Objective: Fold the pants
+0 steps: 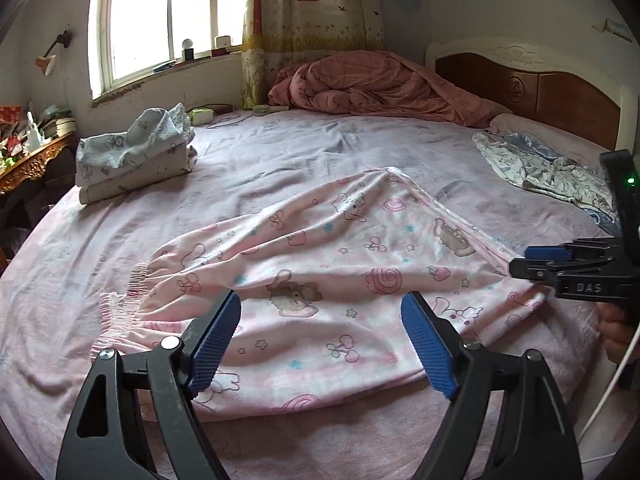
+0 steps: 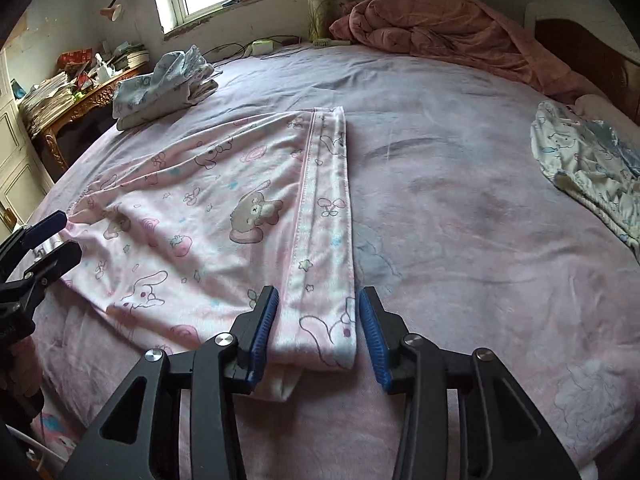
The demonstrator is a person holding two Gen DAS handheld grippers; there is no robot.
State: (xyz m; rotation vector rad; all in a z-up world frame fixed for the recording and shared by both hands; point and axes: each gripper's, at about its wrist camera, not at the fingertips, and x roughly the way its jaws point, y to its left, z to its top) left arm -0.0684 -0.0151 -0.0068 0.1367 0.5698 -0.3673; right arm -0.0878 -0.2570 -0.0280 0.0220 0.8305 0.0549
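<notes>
Pink pants (image 1: 320, 280) lie between folded clothes (image 1: 132, 156) and crumpled garment (image 1: 552, 172).

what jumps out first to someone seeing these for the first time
The pink cartoon-print pants spread across the middle of the bed draw the eye first, with the open right hand-held gripper straddling their folded edge and the open left hand-held gripper poised over them. Next come the rumpled pink quilt heaped by the headboard and a stack of folded clothes near the bed's left edge under the window.
</notes>
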